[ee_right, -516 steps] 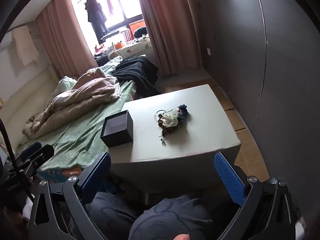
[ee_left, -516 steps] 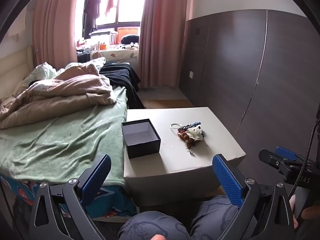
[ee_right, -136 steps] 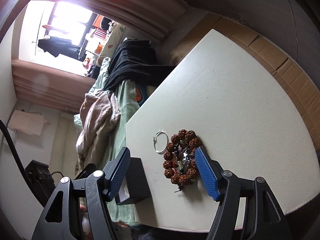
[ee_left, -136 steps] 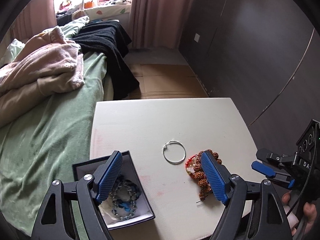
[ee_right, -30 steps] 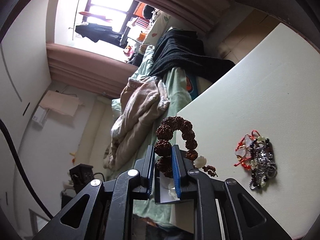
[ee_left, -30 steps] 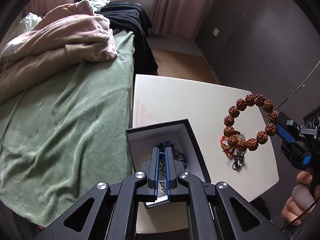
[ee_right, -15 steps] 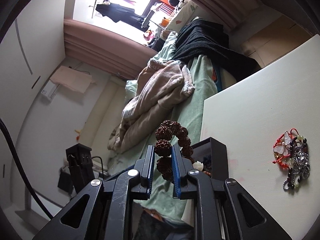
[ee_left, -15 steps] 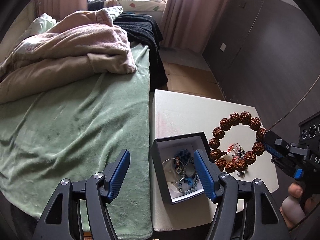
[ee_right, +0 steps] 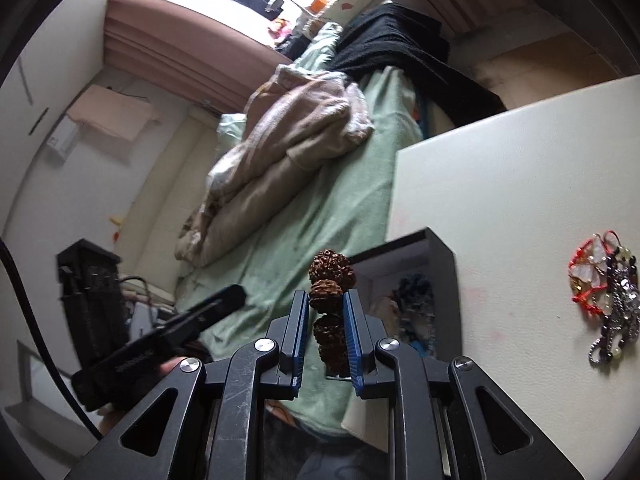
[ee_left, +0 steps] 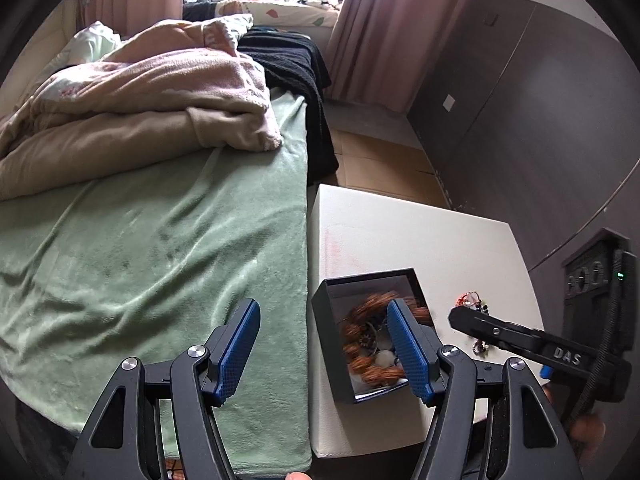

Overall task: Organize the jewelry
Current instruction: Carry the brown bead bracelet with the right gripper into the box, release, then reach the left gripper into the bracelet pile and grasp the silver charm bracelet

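Note:
A black jewelry box (ee_left: 325,314) stands open on the near left of the white table (ee_left: 420,236). In the left wrist view a blurred brown bead bracelet (ee_left: 362,350) lies inside the box over other jewelry. My left gripper (ee_left: 323,346) is open and empty, above the box's left edge. My right gripper (ee_right: 326,320) has its jaws slightly apart around the brown bead bracelet (ee_right: 330,276), over the box (ee_right: 442,280). A red-string and silver bead piece (ee_right: 604,292) lies on the table to the right; it also shows in the left wrist view (ee_left: 472,300).
A bed with a green blanket (ee_left: 140,248) and a beige quilt (ee_left: 140,100) runs along the table's left side. A dark wardrobe wall (ee_left: 540,120) stands to the right. Cardboard (ee_left: 380,168) covers the floor beyond the table.
My right gripper has carried the brown bracelet from above the table down into the box and its jaws have loosened. My left gripper stays open and has shifted slightly left.

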Motion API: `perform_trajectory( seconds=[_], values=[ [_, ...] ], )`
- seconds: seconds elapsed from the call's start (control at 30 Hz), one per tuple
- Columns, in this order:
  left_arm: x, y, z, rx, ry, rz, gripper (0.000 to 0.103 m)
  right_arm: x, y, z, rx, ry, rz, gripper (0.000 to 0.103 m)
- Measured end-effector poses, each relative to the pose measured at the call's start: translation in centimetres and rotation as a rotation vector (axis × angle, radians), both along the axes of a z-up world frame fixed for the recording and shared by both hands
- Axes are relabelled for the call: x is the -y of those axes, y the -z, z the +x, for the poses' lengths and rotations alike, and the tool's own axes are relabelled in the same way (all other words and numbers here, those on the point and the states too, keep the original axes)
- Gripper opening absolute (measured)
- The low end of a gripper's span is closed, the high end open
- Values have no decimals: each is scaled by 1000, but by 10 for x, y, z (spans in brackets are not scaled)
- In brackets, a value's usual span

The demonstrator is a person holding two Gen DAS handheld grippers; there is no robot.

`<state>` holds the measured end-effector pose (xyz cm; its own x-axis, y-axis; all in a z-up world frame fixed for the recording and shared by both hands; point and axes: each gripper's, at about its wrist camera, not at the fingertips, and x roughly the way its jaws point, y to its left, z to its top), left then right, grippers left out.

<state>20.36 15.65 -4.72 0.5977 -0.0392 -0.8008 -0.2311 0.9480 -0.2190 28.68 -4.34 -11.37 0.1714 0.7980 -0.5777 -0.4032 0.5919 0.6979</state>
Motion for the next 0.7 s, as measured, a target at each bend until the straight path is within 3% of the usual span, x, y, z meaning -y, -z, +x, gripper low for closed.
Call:
perform_trajectory(
  seconds=[0.07, 0.17, 0.27, 0.4, 0.57, 0.7],
  values=[
    [5, -1, 2, 2, 12, 4, 67, 6, 10, 8, -57, 25, -22, 43],
    [14, -2, 9, 6, 32, 5, 67, 28, 9, 13, -61, 93, -24, 50],
    [26, 0, 17, 0, 49, 3, 67, 53, 1, 12, -29, 141, -26, 75],
    [46, 6, 27, -8, 84, 1, 67, 88, -5, 12, -8, 219, -54, 76],
    [77, 12, 40, 7, 136, 6, 93, 124, -5, 12, -23, 273, -78, 76],
    [102, 17, 50, -9, 175, 12, 93, 146, -3, 14, -44, 317, -90, 78]
  ],
)
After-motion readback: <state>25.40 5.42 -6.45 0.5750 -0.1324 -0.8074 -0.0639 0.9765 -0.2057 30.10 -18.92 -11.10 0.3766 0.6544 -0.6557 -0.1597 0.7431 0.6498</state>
